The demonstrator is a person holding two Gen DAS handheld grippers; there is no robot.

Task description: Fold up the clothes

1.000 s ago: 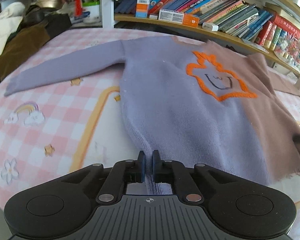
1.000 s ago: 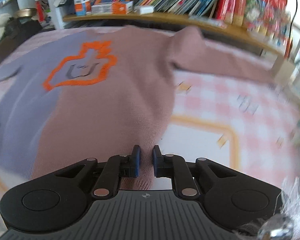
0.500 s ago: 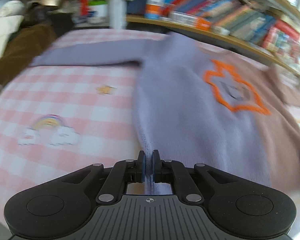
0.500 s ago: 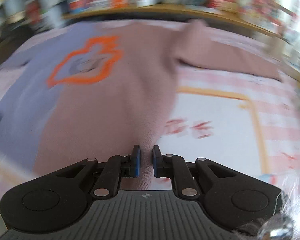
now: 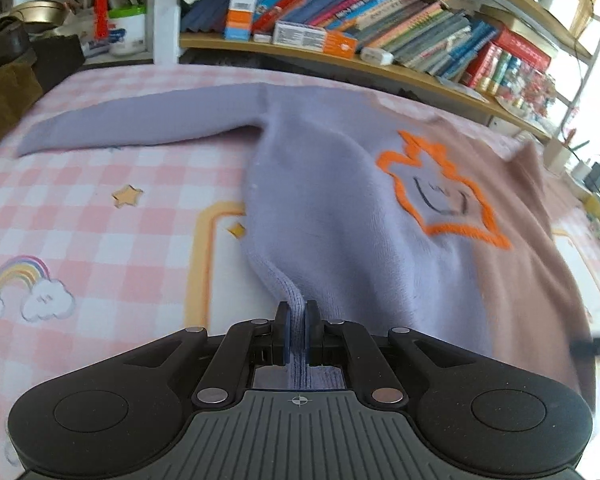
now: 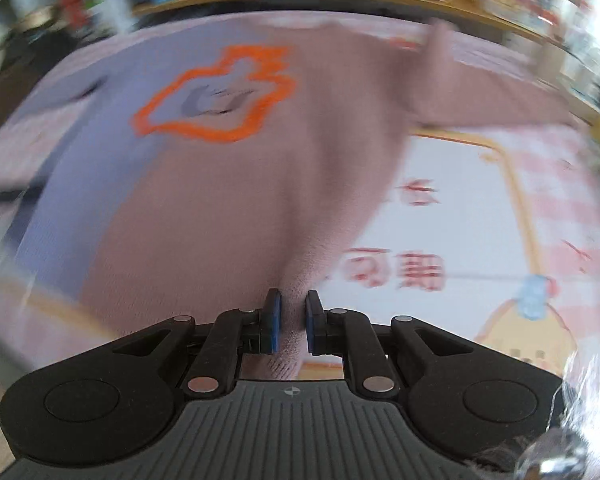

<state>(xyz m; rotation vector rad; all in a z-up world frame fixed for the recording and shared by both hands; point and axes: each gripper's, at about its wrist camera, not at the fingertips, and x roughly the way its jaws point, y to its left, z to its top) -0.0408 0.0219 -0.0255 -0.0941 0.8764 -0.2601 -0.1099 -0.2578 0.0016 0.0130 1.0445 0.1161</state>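
Observation:
A sweater, lilac on one half and dusty pink on the other with an orange outlined face, lies spread on a pink checked mat. In the left wrist view my left gripper (image 5: 296, 314) is shut on the ribbed lilac hem corner of the sweater (image 5: 340, 208), which is lifted off the mat. In the right wrist view my right gripper (image 6: 291, 312) is shut on the pink hem corner of the sweater (image 6: 236, 200), also lifted. The lilac sleeve (image 5: 140, 120) stretches to the left; the pink sleeve (image 6: 480, 96) stretches to the right.
The mat (image 5: 80, 220) has rainbow, cloud and star prints. A wooden bookshelf (image 5: 380, 20) full of books runs along the far edge. Brown and dark clothes (image 5: 4, 84) are piled at the far left. Small items stand at the far right edge (image 5: 580, 168).
Both grippers have lifted the hem corners and moved them forward toward the shelf. The sweater body now rises off the mat in a hump. The right view is blurred by motion.

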